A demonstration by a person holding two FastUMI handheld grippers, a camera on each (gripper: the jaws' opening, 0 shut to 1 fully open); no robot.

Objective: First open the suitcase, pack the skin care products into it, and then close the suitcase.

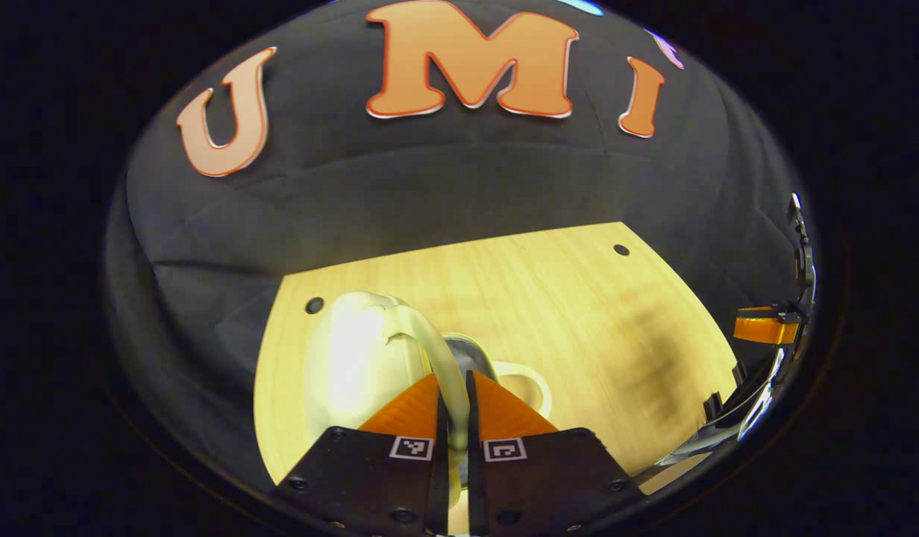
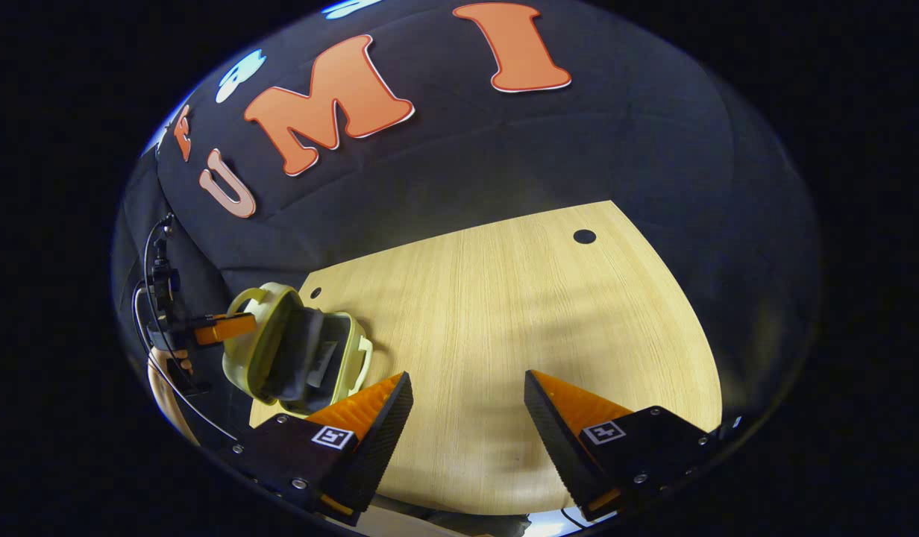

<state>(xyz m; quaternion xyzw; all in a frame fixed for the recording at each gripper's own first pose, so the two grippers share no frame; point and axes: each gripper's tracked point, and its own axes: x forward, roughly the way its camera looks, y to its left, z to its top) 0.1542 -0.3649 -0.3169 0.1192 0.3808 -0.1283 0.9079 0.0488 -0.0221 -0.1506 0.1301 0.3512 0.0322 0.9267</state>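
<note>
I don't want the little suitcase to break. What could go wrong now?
The left gripper pinches only the thin edge of the suitcase lid, so it might slip and drop. The suitcase sits near the table corner and could slide off. The right gripper is open, not steadying it.

The suitcase [image 2: 299,350] stands open near the table's [image 2: 504,313] left back corner in the right gripper view, its lid [image 1: 355,358] raised. The left claw [image 1: 453,418] pinches the lid's edge. The right claw [image 2: 467,418] hangs over the table's front, well right of the suitcase.
</note>
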